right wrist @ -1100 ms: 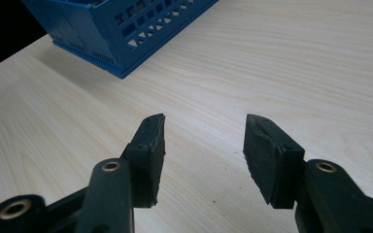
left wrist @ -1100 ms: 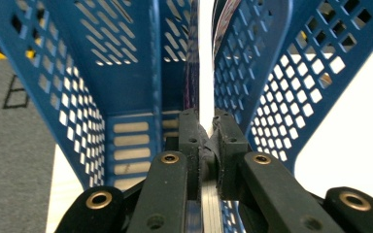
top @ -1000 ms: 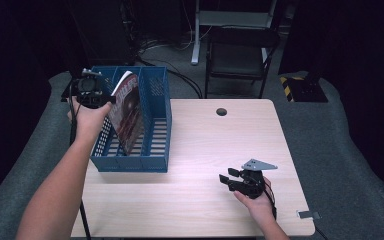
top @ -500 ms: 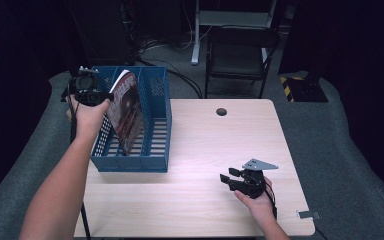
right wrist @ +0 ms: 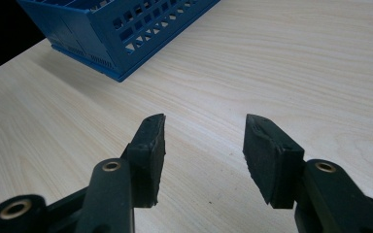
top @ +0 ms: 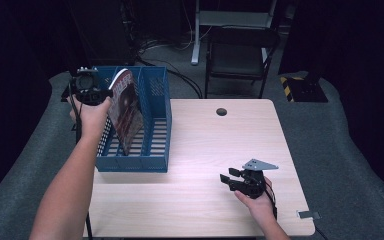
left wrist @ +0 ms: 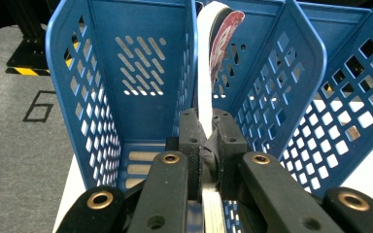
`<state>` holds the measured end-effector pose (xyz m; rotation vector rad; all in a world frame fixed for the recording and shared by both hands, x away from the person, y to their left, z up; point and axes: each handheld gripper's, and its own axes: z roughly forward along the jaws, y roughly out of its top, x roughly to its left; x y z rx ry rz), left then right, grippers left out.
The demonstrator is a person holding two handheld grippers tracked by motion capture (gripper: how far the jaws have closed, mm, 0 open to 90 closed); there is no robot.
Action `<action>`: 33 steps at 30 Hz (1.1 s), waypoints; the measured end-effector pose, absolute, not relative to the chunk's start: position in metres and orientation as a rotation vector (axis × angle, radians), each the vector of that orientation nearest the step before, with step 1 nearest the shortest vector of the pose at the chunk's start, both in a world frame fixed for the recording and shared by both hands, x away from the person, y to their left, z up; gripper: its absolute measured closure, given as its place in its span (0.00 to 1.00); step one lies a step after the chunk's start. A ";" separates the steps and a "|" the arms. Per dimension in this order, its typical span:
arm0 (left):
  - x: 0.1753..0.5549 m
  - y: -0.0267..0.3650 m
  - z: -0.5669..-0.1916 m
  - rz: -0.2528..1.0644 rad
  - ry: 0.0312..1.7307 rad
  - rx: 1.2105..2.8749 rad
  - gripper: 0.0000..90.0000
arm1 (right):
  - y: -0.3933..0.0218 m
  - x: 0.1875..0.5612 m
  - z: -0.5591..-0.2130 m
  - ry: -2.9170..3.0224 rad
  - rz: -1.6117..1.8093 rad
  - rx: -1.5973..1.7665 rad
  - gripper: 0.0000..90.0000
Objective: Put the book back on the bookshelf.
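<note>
One wide desk [top: 200,150] of pale wood carries everything here. On its left part stands a blue plastic file rack [top: 152,125] with perforated walls and several upright compartments. In this rack there is a book [top: 126,112] with a dark red cover and white page edges; it stands on its lower edge and leans a little, in a compartment at the left half of the rack. Which compartment exactly is hard to tell from the high view. The left gripper [top: 87,90] is above the far left corner of the rack. In the left gripper view its fingers [left wrist: 226,138] are pressed together on the near edge of the book, so the book is gripped. The right gripper [top: 235,180] is low over the near right part of the desk, well apart from the rack. Its fingers [right wrist: 150,145] stand about half open with nothing between them, and bare wood shows in the gap.
</note>
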<state>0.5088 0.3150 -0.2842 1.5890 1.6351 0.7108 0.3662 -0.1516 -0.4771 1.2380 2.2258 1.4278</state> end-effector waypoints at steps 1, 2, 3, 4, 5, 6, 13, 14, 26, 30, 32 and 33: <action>0.509 0.315 -0.285 0.714 1.635 1.589 0.94 | -0.152 0.366 -0.477 2.229 1.425 1.239 0.56; 0.509 0.315 -0.285 0.715 1.634 1.589 0.94 | -0.152 0.366 -0.477 2.229 1.425 1.239 0.56; 0.508 0.315 -0.286 0.720 1.636 1.587 0.94 | -0.151 0.366 -0.477 2.225 1.427 1.240 0.56; 0.508 0.315 -0.286 0.720 1.636 1.589 0.94 | -0.151 0.366 -0.477 2.227 1.429 1.239 0.56; 0.507 0.314 -0.286 0.731 1.635 1.593 0.94 | -0.151 0.366 -0.477 2.227 1.428 1.240 0.56; 0.507 0.314 -0.287 0.733 1.638 1.593 0.94 | -0.151 0.366 -0.477 2.230 1.427 1.234 0.56; 0.502 0.317 -0.288 0.699 1.628 1.611 0.93 | -0.150 0.366 -0.478 2.238 1.422 1.229 0.56; 0.502 0.318 -0.288 0.684 1.631 1.610 0.93 | -0.150 0.366 -0.478 2.239 1.423 1.228 0.56; 0.518 0.321 -0.284 0.558 1.635 1.694 0.89 | -0.148 0.368 -0.479 2.250 1.411 1.218 0.56; 0.521 0.317 -0.283 0.539 1.644 1.691 0.89 | -0.149 0.368 -0.479 2.249 1.419 1.224 0.56; 0.522 0.317 -0.282 0.541 1.639 1.700 0.91 | -0.149 0.368 -0.479 2.249 1.419 1.225 0.56; 0.522 0.317 -0.282 0.545 1.644 1.703 0.92 | -0.149 0.368 -0.479 2.248 1.420 1.226 0.56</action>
